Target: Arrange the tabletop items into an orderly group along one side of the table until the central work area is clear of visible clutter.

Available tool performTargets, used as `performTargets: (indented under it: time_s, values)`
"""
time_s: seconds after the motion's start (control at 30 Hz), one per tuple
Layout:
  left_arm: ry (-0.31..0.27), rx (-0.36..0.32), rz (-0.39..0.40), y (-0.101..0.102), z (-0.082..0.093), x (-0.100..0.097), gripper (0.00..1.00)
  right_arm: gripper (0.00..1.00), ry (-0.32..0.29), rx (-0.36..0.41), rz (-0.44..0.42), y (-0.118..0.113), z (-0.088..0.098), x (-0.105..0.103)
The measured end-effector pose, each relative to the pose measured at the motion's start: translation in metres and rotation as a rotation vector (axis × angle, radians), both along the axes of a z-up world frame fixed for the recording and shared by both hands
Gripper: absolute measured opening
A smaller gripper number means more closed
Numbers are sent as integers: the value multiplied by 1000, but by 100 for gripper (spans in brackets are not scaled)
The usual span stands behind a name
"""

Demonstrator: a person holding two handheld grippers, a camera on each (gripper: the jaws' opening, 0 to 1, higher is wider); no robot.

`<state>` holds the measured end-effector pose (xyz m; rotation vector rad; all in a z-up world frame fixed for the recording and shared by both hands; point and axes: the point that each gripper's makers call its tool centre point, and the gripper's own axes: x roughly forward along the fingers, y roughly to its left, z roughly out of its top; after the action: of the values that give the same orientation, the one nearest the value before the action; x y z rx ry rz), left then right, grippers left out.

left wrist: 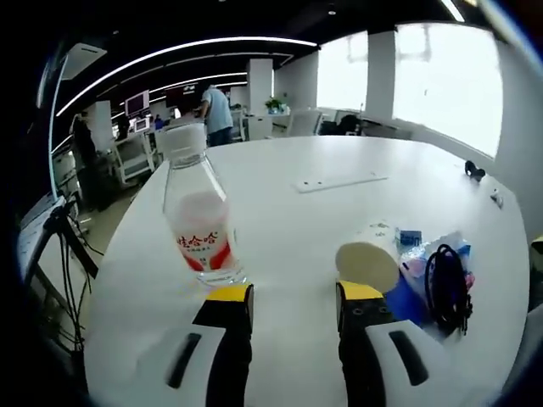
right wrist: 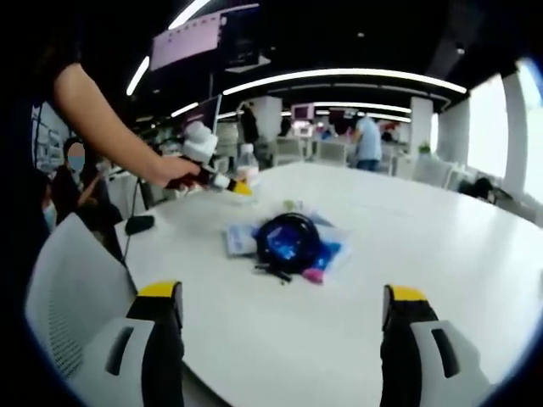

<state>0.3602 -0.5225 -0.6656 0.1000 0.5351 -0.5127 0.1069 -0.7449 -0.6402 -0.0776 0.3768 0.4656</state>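
In the left gripper view, the left tongs [left wrist: 294, 292] stood released, their two yellow-tipped jaws parted with bare white bench [left wrist: 339, 220] between them and nothing held. One clear plastic water bottle with a white cap and a red-and-white label [left wrist: 198, 212] stood upright on the bench just beyond the left jaw's tip; whether it touched the jaw could not be told. One pale paper cup lying on its side [left wrist: 368, 257] rested right at the tip of the right jaw. Beside the cup lay a small heap of blue-and-white plastic packets [left wrist: 414, 254] with one coil of black cable [left wrist: 446, 288] on top.

In the right gripper view, the right tongs [right wrist: 281, 301] were wide open and empty, well short of the heap. A person's hand [right wrist: 174, 172] held the left tongs near the bottle at the far side of the bench.
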Motion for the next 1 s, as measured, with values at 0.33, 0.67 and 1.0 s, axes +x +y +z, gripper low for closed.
performTargets:
  time_s: [0.33, 0.67, 1.0]
  values:
    - [9, -35, -63, -21, 3, 2, 38, 99, -5, 0, 0, 0, 0, 1]
    - [18, -68, -130, -46, 3, -3, 35, 95, 21, -10, 10, 1, -4, -1]
    - [57, -80, -148, -64, -5, 1, 27, 92, 31, -12, -1, -2, -6, -1]
